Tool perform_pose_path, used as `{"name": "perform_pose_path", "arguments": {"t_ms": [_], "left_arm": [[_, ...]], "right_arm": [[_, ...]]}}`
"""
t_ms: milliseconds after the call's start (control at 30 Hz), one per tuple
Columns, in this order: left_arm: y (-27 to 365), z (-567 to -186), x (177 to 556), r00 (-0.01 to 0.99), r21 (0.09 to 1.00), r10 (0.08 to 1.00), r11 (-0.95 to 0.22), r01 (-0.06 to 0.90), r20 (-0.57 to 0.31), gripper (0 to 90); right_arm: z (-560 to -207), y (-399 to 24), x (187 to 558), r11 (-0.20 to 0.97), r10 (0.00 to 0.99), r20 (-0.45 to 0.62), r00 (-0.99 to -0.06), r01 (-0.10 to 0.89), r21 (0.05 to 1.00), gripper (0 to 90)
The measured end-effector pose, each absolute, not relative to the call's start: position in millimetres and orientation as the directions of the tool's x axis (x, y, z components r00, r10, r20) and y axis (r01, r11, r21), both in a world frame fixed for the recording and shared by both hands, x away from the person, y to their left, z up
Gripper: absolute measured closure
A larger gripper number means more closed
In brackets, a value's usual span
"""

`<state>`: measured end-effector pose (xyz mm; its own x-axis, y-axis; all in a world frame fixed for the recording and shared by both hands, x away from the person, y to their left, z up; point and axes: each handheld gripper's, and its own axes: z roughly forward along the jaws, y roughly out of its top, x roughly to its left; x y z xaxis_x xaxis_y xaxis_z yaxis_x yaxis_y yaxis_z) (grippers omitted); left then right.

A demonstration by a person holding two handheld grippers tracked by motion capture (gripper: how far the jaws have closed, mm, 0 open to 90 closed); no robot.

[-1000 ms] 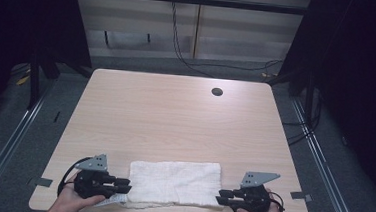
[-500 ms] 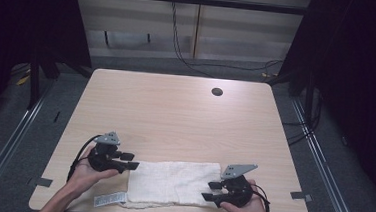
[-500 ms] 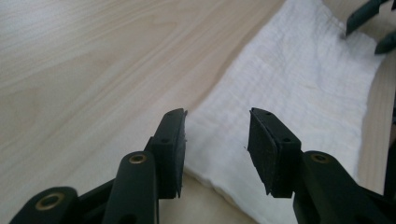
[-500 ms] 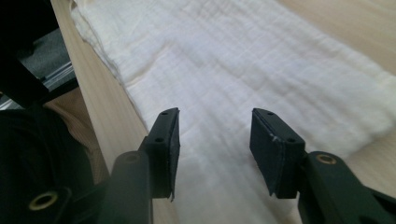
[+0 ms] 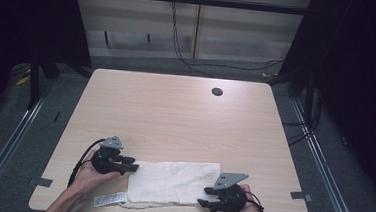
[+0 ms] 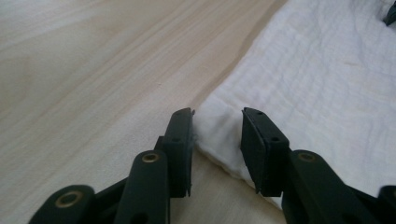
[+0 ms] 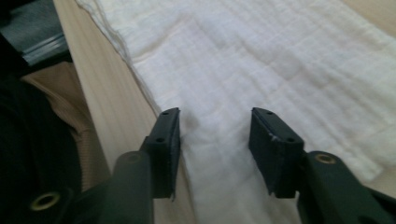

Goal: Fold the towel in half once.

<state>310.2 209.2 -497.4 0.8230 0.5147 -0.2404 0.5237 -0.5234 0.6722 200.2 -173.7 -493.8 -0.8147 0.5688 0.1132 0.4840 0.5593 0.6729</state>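
Left gripper (image 5: 130, 167) and right gripper (image 5: 202, 202): black bodies, each topped by a grey three-cornered plate. Black jaws carry brass-coloured pivot screws. A black cable (image 5: 83, 155) trails from the left unit.

the person's forearms run off the bottom edge of the high view, so only the hands and wrists show. there, the right claw (image 5: 208, 197) covers the near right corner of the white cloth (image 5: 173, 182). a small label (image 5: 110, 199) lies at the cloth's near left corner; its print is too small to read. in the left gripper view the cloth runs past the right edge, and the left claw (image 6: 216, 140) is cut off at the bottom. in the right gripper view the cloth runs past the top and right edges, and a dark shape at far left is too blurred to tell.
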Motion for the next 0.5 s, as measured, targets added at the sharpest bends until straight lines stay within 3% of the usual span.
{"name": "perform_pose_path", "arguments": {"t_ms": [33,67,200,267,500], "left_arm": [[208,-498,310,0.825,0.674,0.513,-0.525,0.52,-0.238,70.1],[208,-498,310,0.825,0.672,0.512,-0.527,0.52,-0.237,70.1],[198,-496,317,0.833,0.669,0.495,-0.536,0.515,-0.245,83.9],[191,-495,319,0.844,0.663,0.484,-0.556,0.501,-0.232,86.1],[184,-496,324,0.832,0.664,0.484,-0.533,0.525,-0.269,87.0]], "right_arm": [[-493,-174,200,0.569,0.577,0.09,-0.812,0.478,0.67,65.7],[-493,-174,200,0.569,0.577,0.09,-0.812,0.478,0.67,65.7],[-493,-177,204,0.572,0.589,0.08,-0.804,0.485,0.662,81.0],[-493,-181,208,0.56,0.591,0.105,-0.8,0.501,0.66,84.6],[-492,-197,209,0.521,0.632,0.146,-0.761,0.557,0.647,86.3]]}}
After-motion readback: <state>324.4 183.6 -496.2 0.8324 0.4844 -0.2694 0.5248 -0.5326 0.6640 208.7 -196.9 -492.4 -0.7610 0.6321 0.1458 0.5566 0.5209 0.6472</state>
